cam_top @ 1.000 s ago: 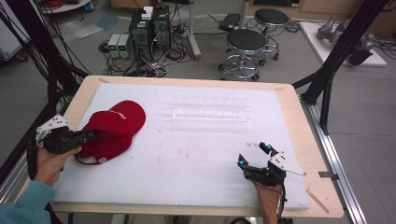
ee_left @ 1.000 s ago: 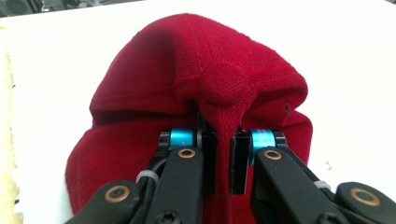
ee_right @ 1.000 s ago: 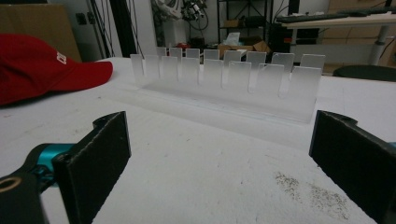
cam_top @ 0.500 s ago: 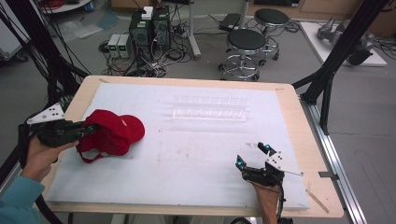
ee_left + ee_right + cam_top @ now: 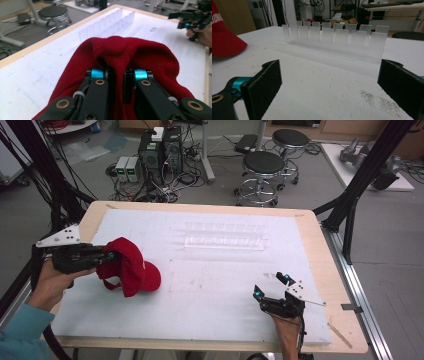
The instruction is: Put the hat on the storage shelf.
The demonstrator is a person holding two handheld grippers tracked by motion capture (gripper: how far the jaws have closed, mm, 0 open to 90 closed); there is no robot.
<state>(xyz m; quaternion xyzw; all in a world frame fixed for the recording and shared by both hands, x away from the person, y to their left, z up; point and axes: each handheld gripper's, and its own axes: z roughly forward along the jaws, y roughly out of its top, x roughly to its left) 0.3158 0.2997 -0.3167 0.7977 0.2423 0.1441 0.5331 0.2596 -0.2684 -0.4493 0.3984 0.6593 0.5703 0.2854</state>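
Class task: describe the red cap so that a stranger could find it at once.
Look at the white mat on the table, left side. The cap hangs there, pinched in the left gripper. It is the one red cloth thing; the clear rack is stiff plastic.

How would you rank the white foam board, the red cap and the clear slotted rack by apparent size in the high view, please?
1. white foam board, by far the largest.
2. red cap and clear slotted rack: too close to rank. The rack looks longer but thin and lies farther from the camera; the cap looks bulkier.
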